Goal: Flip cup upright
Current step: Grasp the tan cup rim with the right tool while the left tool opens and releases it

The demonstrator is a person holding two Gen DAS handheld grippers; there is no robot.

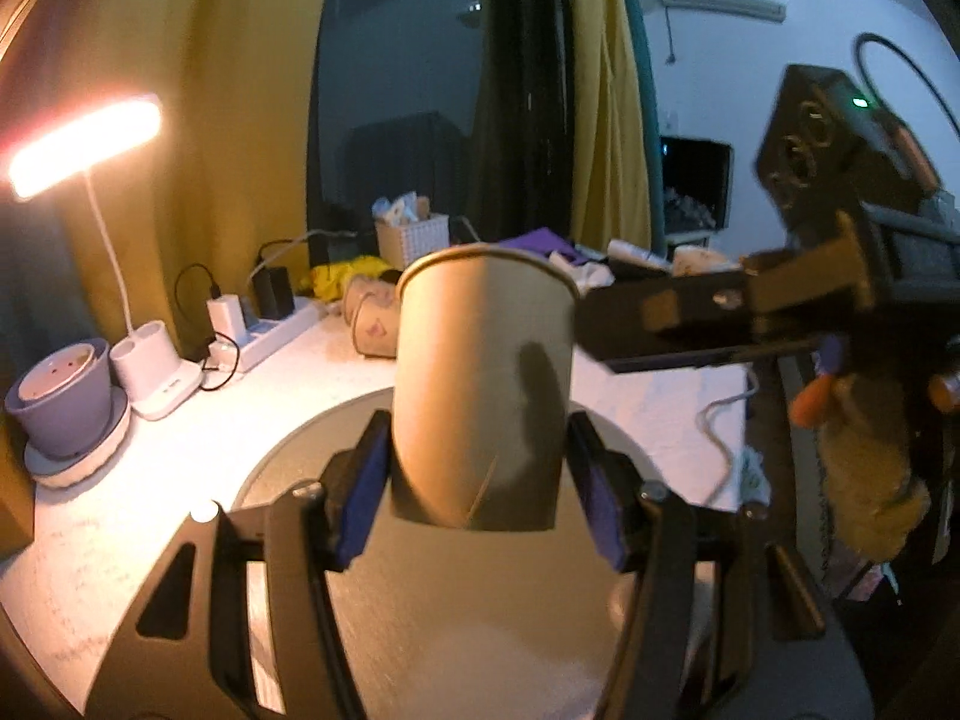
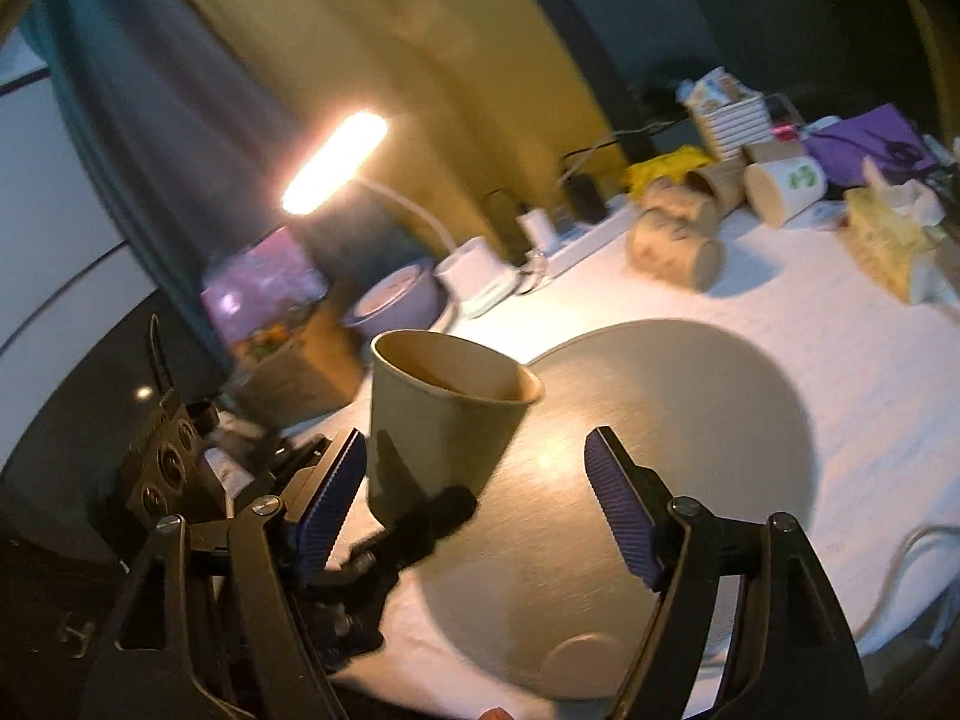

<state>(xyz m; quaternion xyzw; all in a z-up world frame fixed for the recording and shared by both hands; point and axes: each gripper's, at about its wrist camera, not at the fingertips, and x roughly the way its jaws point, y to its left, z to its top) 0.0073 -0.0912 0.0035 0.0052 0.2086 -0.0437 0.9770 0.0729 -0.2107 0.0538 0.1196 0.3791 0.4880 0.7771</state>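
A tan paper cup (image 1: 480, 384) stands mouth up between the blue pads of my left gripper (image 1: 480, 480), which is shut on its lower body, above a round grey mat (image 1: 288, 456). In the right wrist view the same cup (image 2: 438, 420) shows its open mouth on top, with the left gripper's finger (image 2: 420, 522) at its base. My right gripper (image 2: 480, 510) is open and empty, just right of the cup over the mat (image 2: 690, 420). The right gripper's body also shows in the left wrist view (image 1: 750, 312), beside the cup's rim.
A lit desk lamp (image 1: 84, 144), a purple pot on a saucer (image 1: 60, 402), a white power strip (image 1: 264, 336) and several paper cups lying on their sides (image 2: 678, 240) line the back of the white table. A white basket (image 1: 414, 240) and tissue box (image 2: 888, 240) stand farther back.
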